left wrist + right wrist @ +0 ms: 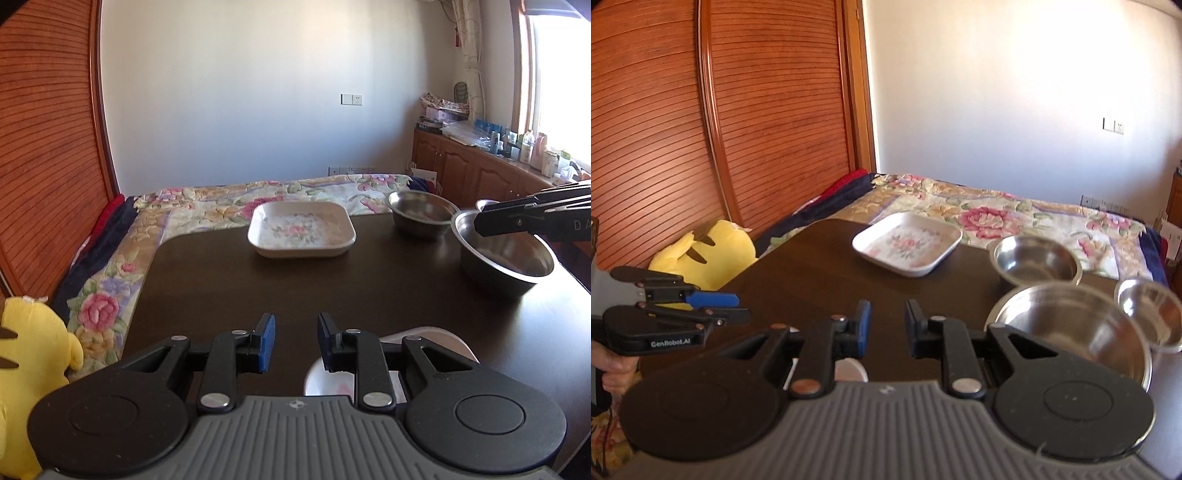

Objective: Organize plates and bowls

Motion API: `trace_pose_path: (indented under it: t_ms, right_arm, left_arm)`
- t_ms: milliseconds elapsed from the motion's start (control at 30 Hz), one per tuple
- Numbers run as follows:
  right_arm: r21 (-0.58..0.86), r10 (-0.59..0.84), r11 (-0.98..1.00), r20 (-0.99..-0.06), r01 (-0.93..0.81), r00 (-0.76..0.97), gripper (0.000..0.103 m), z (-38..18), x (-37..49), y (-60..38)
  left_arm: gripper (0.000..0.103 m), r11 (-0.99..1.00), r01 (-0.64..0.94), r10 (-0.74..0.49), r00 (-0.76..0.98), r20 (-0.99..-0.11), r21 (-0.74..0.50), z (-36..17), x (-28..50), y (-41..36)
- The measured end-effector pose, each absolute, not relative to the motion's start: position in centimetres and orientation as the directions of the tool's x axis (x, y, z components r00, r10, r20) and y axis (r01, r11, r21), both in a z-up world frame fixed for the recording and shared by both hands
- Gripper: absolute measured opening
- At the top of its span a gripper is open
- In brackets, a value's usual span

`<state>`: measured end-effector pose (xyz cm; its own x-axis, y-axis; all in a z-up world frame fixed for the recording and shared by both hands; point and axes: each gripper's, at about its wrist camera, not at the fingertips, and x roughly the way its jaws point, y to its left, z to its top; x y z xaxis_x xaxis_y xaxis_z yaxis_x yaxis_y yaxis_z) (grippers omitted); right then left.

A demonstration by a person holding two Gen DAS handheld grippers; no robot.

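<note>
Hovering both above the bench, my left hand-held gripper and right hand-held gripper stand slightly apart, empty. The floral plate sits far, three steel bowls right. Judging nothing gathered, I'd next widen and clamp a rim.

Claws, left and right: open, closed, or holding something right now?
Left claw: open a narrow gap, nothing between its blue pads.
Right claw: open a narrow gap, holding nothing.
</note>
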<state>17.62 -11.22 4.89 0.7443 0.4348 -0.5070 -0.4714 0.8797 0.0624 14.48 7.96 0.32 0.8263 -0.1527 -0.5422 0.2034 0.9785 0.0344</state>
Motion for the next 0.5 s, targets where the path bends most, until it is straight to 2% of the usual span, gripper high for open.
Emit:
trace_pose_path:
  t_ms: [500]
  right_arm:
    - [0.03, 0.426, 0.865, -0.57, -0.5, 0.703, 0.025, 5.4, 24.3, -9.1]
  left_arm:
    - [0.036, 0.975, 0.215, -0.157, 0.845, -0.512, 0.056, 3.1, 21.5, 8.5]
